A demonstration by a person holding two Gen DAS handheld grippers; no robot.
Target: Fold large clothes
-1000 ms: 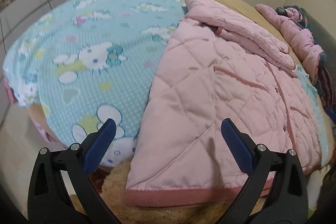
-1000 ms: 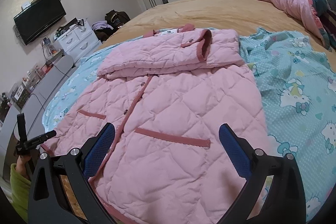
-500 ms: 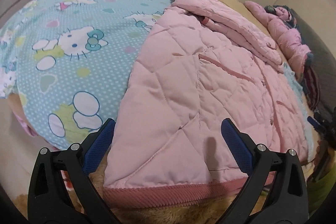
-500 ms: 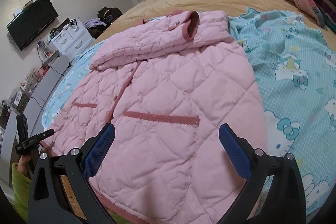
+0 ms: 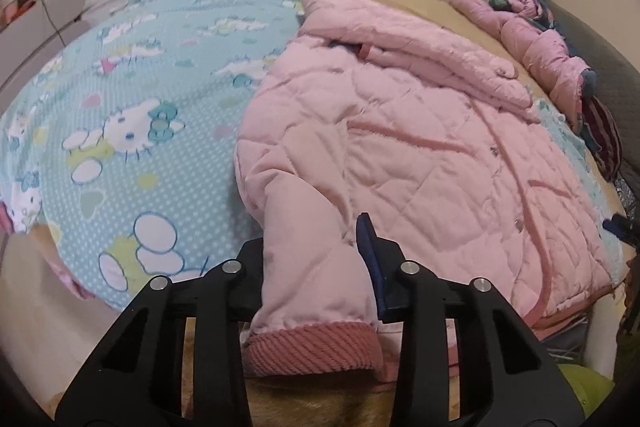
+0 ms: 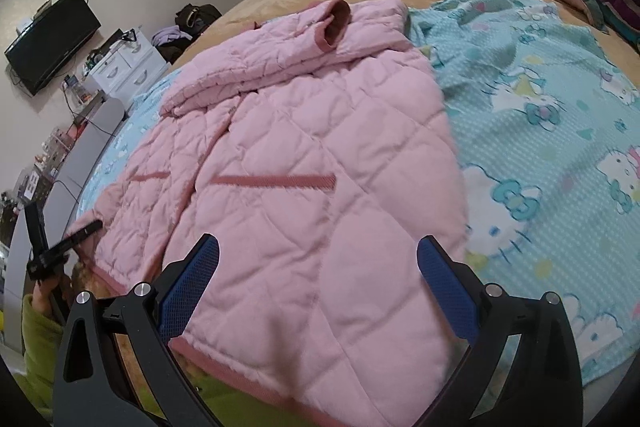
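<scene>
**Pink quilted jacket: left corner clamped, right corner not**

Pink quilted jacket lay front-up on the Hello Kitty sheet, long axis running from the ribbed hem nearest the grippers to the collar end farthest off, sleeves folded across there.

Left gripper was closed on the jacket's hem corner, fabric bunched between the jaws and lifted off the sheet.

Right gripper was wide open, holding nothing, straddling the opposite hem corner just above the fabric.

Judgement: the fold goes hem-to-collar along the long axis, so both corners need gripping; right still had to close on its own.
</scene>
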